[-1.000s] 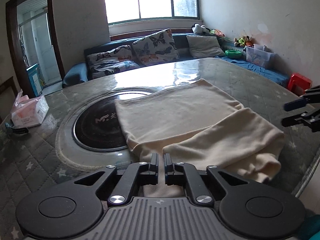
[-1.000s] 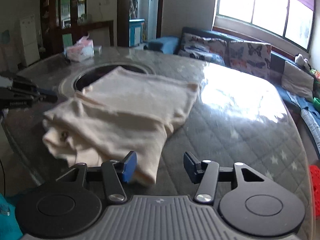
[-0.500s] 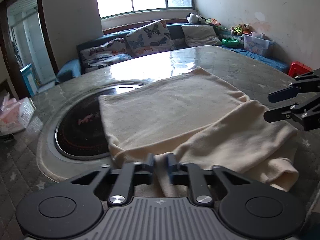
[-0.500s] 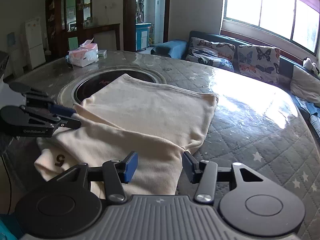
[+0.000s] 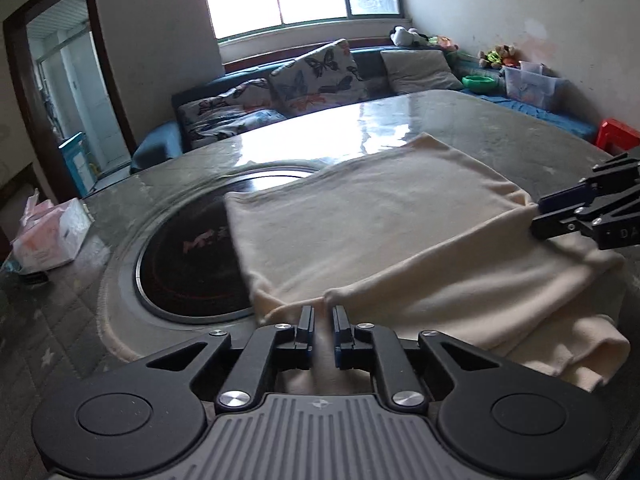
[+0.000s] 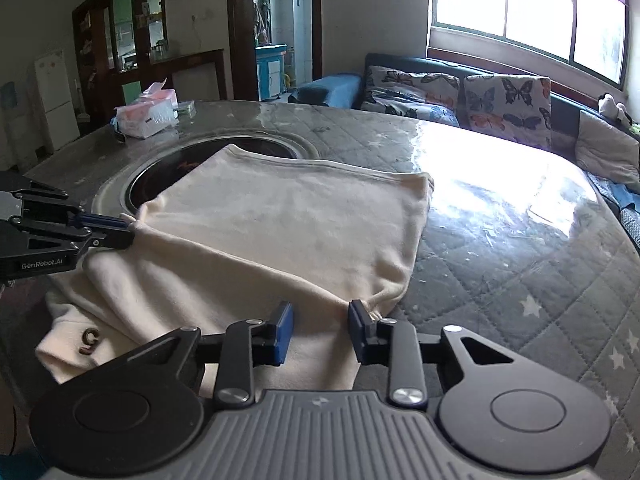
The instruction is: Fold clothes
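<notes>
A cream garment (image 5: 380,232) lies partly folded on the round quilted table (image 5: 60,320); it also shows in the right wrist view (image 6: 280,232). Its near half is doubled over, and a dark figure (image 6: 90,340) shows on the lower layer. My left gripper (image 5: 322,320) is shut on the garment's folded edge; it appears in the right wrist view (image 6: 120,232) pinching the left end of the fold. My right gripper (image 6: 318,322) stands open around the right end of the same fold, with cloth between its jaws. It shows in the left wrist view (image 5: 538,216) at the fold's right end.
A round dark hotplate (image 5: 192,256) is set in the table under the garment's far left corner. A pink tissue pack (image 5: 48,232) lies at the table's left edge. A sofa with butterfly cushions (image 5: 312,76) stands behind. A red stool (image 5: 616,132) is at the right.
Both grippers have moved forward over the garment. The right gripper has come up to the right end of the fold, and its open jaws now straddle the cloth. The left stays shut on it.
</notes>
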A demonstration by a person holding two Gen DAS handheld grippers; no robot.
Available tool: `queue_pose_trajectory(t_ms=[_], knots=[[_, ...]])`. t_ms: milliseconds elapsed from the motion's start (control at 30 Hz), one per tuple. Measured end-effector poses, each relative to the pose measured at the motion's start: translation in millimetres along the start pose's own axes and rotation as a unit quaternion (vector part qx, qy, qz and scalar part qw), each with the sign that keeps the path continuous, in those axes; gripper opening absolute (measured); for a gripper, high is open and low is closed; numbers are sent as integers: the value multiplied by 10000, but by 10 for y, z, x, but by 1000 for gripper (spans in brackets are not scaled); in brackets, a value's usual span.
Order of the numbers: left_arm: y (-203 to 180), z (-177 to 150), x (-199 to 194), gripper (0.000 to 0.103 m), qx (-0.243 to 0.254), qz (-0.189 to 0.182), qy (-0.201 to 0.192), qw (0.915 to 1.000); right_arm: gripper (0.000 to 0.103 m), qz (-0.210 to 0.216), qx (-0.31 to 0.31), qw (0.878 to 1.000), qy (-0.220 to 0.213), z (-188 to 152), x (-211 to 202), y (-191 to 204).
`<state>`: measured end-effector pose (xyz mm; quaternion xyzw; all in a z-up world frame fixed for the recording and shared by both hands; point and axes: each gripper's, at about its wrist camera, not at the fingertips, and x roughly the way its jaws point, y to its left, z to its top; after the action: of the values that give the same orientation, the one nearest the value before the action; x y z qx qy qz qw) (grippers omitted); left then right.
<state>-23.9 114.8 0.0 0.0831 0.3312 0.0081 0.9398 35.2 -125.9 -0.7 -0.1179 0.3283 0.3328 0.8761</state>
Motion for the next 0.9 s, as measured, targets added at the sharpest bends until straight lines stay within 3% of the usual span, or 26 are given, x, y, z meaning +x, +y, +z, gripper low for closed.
queue_pose_trajectory(t_ms=[100, 200, 333, 467, 900], knots=[[-1, 59, -161, 12, -11, -8, -247, 9997, 29, -24, -17, 10000, -46, 20, -73, 7], [-97, 85, -267, 12, 68, -299, -414, 9987, 29, 32, -158, 9999, -47, 12, -160, 57], [-301, 20, -187, 12, 300, -630, -322, 9970, 29, 90, -281, 9995, 92, -86, -176, 121], [-329, -101, -63, 12, 344, -632, -25, 9974, 29, 90, -218, 9996, 158, -167, -193, 120], [-245, -138, -241, 14, 400, -606, -27, 9974, 29, 153, -761, 9966, 280, -320, -379, 266]])
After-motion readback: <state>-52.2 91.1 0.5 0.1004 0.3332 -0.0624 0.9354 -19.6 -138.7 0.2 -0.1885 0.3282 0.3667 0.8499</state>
